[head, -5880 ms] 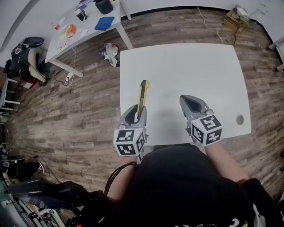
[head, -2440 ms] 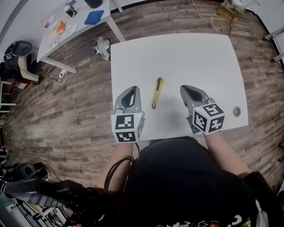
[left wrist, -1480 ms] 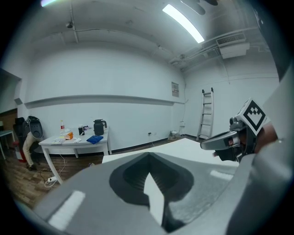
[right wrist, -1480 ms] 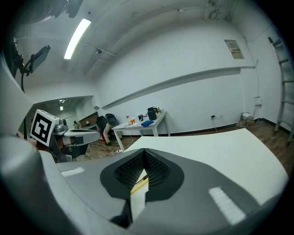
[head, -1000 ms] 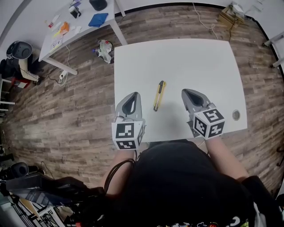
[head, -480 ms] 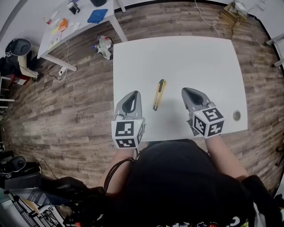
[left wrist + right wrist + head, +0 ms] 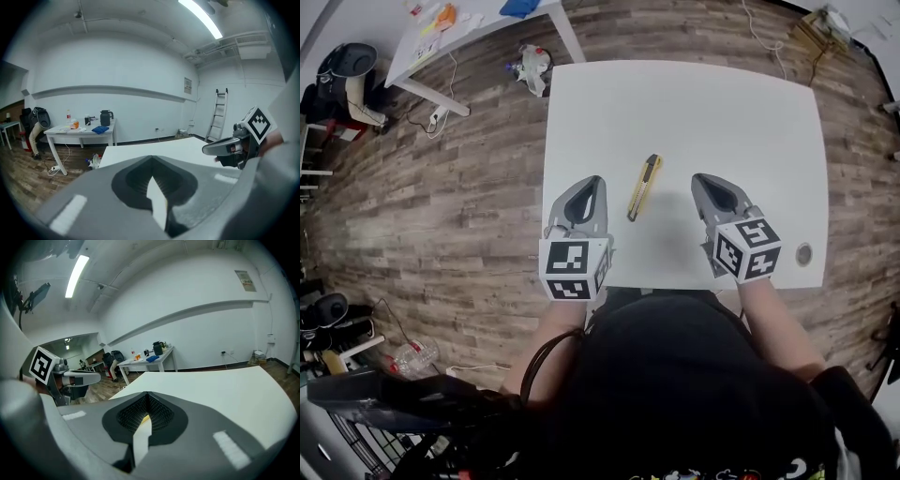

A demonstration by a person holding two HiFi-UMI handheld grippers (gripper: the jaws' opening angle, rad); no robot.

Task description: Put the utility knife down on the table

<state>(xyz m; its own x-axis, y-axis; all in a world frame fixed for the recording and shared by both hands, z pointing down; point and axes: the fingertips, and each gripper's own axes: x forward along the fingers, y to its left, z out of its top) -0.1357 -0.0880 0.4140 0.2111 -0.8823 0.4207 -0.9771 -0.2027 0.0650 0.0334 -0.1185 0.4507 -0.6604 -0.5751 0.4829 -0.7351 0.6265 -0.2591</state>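
The utility knife (image 7: pixel 643 186), yellow and black, lies flat on the white table (image 7: pixel 694 103), pointing away from me. It rests between the two grippers and touches neither. My left gripper (image 7: pixel 592 182) hovers just left of it over the table's near left edge, shut and empty. The right gripper (image 7: pixel 706 180) is to the knife's right, also shut with nothing in it. In the left gripper view the jaws (image 7: pixel 151 158) meet at their tips, and the right gripper (image 7: pixel 232 147) shows at the side. The right gripper view has its jaws (image 7: pixel 146 394) closed and the left gripper (image 7: pixel 70 378) at the left.
A round grommet (image 7: pixel 804 252) sits in the table near its right front corner. A second white table (image 7: pixel 478 19) with small items stands at the far left, with a bag (image 7: pixel 534 67) on the wooden floor beside it. A ladder (image 7: pixel 220 112) leans on the far wall.
Earlier the left gripper held the knife; since then it let go and drew back left, leaving the knife on the table. Over the last second only the head view shifted.
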